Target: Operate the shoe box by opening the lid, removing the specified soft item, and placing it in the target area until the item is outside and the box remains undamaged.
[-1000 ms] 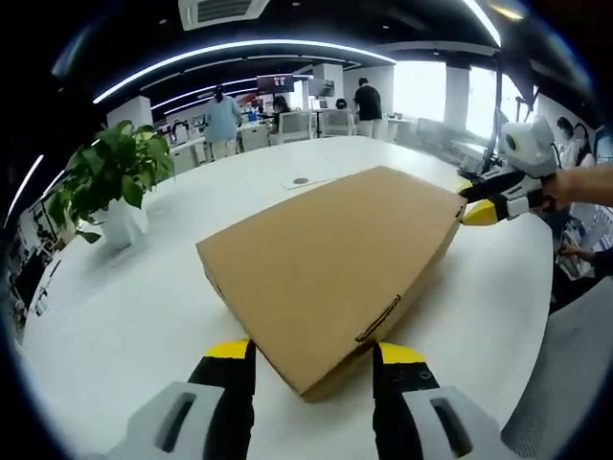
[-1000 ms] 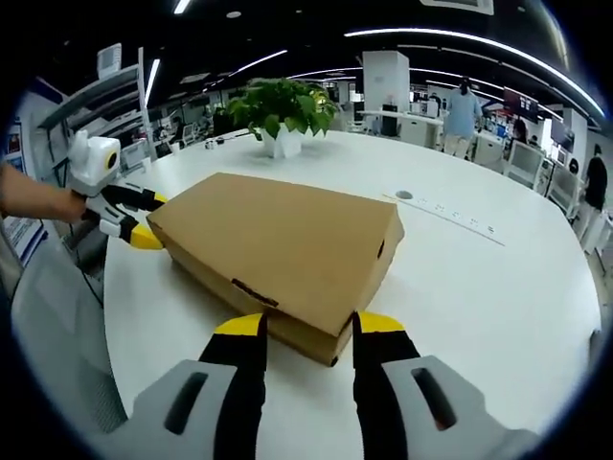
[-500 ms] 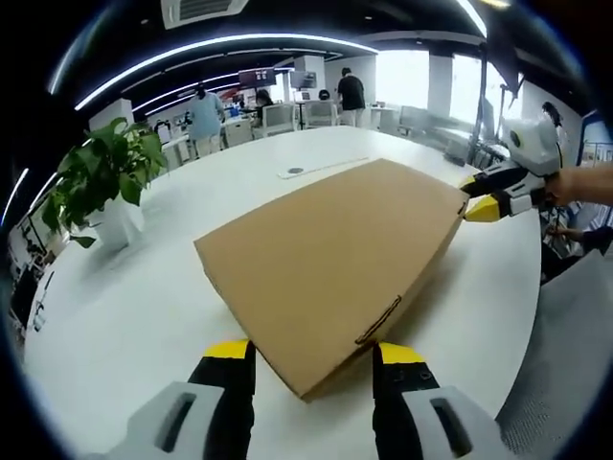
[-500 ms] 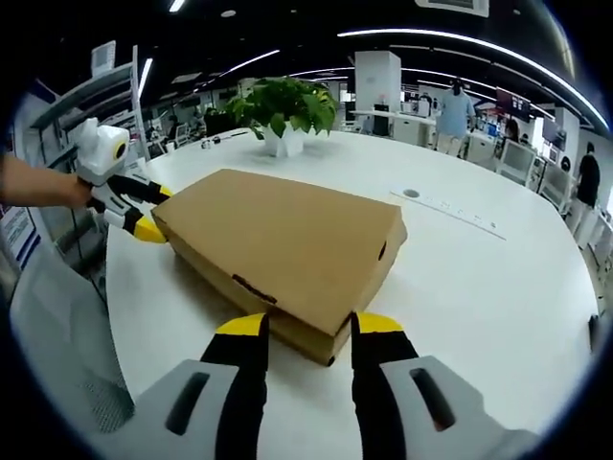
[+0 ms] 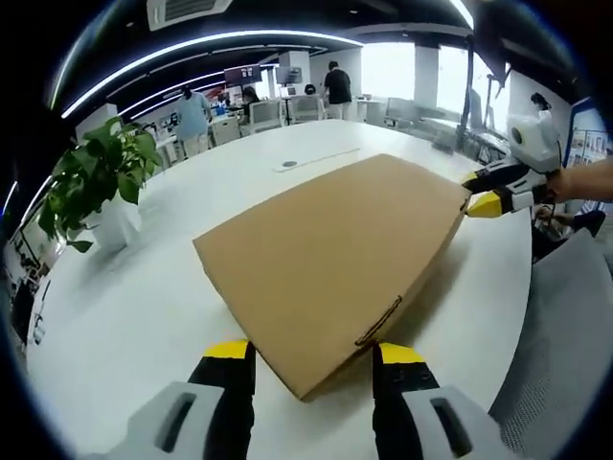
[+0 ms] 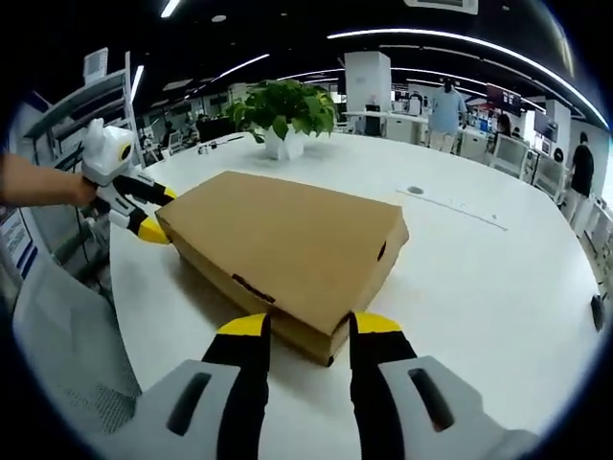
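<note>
Cardboard shoe box [image 5: 330, 259] lid shut, corner between left tool [image 5: 306, 359] jaws

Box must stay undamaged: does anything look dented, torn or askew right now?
Nothing stands out. The box lies flat on the table, lid shut, with no visible dents or tears; a gripper straddles each near corner.

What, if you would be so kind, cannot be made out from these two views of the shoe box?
- Contents of the shoe box: hidden in both views by its closed lid.
- Whether the left tool touches the box corner: in the left gripper view, the corner covers the gap between its tips.
- The same for the right tool in the right gripper view.
- Target area: nothing on the table marks it.
</note>
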`<act>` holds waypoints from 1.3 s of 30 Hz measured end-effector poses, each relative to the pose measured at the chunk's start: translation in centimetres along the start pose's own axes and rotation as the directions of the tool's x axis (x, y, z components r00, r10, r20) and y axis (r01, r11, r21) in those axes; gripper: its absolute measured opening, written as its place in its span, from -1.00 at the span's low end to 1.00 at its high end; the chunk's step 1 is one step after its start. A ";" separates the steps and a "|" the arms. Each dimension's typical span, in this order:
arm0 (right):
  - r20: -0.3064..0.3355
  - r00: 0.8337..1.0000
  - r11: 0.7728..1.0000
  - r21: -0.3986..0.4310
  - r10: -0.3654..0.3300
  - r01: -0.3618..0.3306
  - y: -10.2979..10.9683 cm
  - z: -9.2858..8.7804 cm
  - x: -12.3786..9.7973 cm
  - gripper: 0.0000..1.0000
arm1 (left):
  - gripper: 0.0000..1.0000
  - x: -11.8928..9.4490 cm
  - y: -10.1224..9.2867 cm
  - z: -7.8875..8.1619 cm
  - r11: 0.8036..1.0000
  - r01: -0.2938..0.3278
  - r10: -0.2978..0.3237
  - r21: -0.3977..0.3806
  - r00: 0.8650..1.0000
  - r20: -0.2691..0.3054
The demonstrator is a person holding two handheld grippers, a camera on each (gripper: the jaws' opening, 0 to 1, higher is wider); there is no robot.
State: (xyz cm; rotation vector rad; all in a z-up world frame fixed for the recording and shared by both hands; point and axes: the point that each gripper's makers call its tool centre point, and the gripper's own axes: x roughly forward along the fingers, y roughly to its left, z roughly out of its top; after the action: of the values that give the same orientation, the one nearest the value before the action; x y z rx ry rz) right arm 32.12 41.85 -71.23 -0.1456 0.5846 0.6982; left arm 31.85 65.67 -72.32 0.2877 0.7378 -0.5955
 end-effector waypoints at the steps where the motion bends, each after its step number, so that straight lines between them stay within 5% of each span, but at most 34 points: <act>1: -0.001 1.000 1.000 -0.004 0.002 -0.002 0.3 0.0 0.0 -0.41 | -0.03 -0.2 0.1 -0.2 1.000 0.000 0.000 0.008 1.000 -0.001; 21: -0.021 0.998 0.998 -0.028 0.062 -0.063 5.1 -1.2 -1.2 -0.30 | -0.04 -2.8 0.2 -2.9 0.999 0.028 -0.027 0.045 0.999 -0.025; 39: -0.026 0.996 0.995 -0.059 0.080 -0.081 6.2 -1.7 -2.1 -0.34 | 0.10 -3.6 -0.4 -3.4 1.000 0.021 -0.022 -0.015 0.999 -0.027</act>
State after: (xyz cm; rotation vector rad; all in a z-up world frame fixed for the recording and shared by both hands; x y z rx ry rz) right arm 26.09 44.89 -71.10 -0.1875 0.5949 0.7934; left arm 27.67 68.32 -72.25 0.2754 0.7720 -0.6076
